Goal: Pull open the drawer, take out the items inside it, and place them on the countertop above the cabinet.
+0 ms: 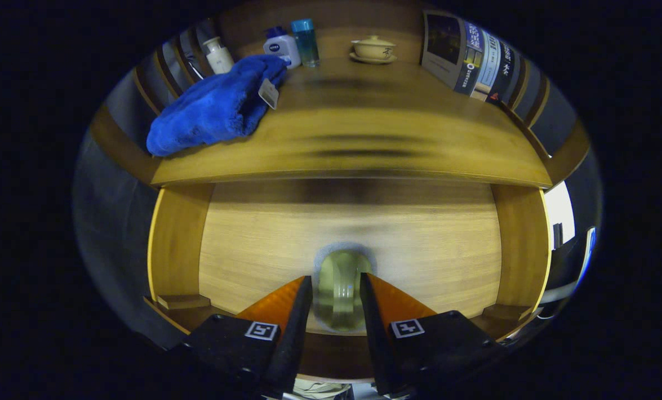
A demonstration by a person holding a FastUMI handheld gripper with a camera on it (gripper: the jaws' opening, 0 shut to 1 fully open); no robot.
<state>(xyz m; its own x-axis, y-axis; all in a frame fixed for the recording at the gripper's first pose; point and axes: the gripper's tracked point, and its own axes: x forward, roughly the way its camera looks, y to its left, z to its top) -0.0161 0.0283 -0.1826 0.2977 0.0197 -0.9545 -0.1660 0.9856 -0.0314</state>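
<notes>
Tool (335, 291) fingers are standing on both sides of the drawer handle (342, 289), a pale rounded knob in the middle of the drawer front (253, 250). They are opened only a little wider than the handle. I cannot tell if the pads are pressing on it or only sitting very close. The drawer is looking closed, and its contents are hidden behind the front.

For doing this step well, I think the fingers should close fully on the handle first. After that the pull should go straight back, at the same height as the knob, so the drawer is sliding and not twisting. A slow pull is safer, because a smooth round handle can slip out.

Tool is pointing nearly flat toward the cabinet, centred on the handle and just below the bench (364, 144). Both fingers are sitting level, without tilt to one side.

On the bench, a blue cloth (214, 108), some bottles (284, 47), a lidded cup (373, 49) and books (470, 55) are standing well beyond the fingers. The middle of the bench is looking free for the items.
</notes>
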